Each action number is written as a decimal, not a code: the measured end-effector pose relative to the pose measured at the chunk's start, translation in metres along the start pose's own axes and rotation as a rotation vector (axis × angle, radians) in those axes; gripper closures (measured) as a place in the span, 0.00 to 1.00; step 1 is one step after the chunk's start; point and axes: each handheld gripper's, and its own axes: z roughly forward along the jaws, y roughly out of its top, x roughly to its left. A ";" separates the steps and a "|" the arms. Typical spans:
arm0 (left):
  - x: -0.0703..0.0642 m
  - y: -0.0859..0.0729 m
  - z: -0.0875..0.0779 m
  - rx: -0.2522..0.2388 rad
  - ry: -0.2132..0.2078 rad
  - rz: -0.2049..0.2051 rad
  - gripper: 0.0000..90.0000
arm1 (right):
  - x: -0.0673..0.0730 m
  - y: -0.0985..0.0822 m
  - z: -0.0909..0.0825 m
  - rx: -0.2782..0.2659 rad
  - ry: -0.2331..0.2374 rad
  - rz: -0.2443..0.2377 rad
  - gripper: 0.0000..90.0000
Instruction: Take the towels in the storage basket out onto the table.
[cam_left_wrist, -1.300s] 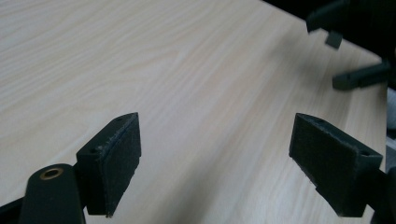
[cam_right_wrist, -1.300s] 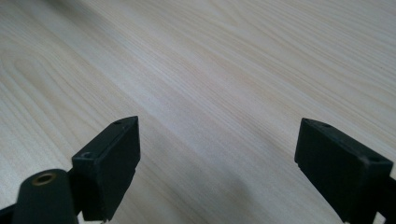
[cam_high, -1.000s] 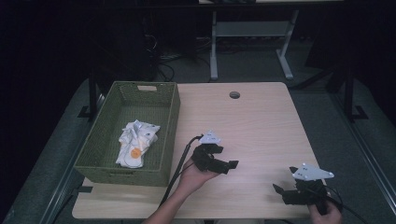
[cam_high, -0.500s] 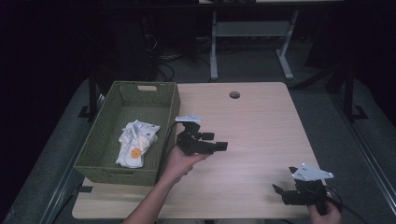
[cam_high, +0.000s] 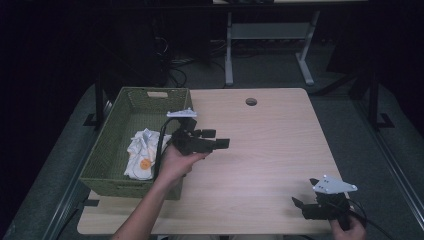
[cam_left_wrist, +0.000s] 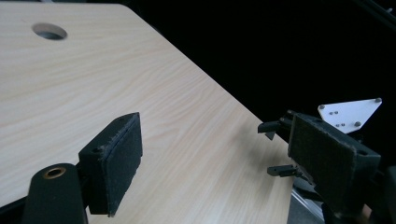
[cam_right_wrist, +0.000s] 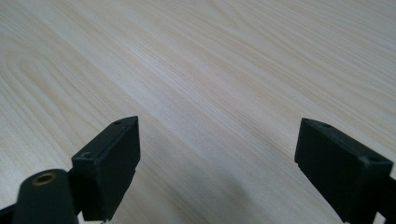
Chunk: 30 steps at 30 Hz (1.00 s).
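My left gripper is held by a hand above the light wooden table, just right of the green woven basket. Its jaws point right and stand open with nothing between them; in the left gripper view only bare tabletop lies under them. A crumpled white cloth with an orange mark lies in the basket. My right gripper rests low at the table's front right corner, open and empty, and its own view looks along the wood grain. It shows far off in the left gripper view.
A round cable hole sits near the table's far edge, also in the left gripper view as a cable hole. Beyond the table stand a white desk frame and dark floor with cables. The table's right edge drops to dark floor.
My left gripper has risen and moved away from the person and to the left, ending beside the basket's right wall. The right gripper has stayed where it was.
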 end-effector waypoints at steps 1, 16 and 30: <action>0.001 0.001 -0.003 -0.002 -0.005 -0.001 0.20 | 0.000 0.000 0.000 -0.002 0.001 0.000 0.16; 0.010 0.011 -0.043 -0.019 0.021 0.001 0.20 | 0.002 0.001 0.000 0.005 -0.006 -0.013 0.15; 0.019 0.009 -0.075 -0.022 0.089 0.002 0.20 | 0.003 0.001 0.000 0.003 -0.005 -0.018 0.15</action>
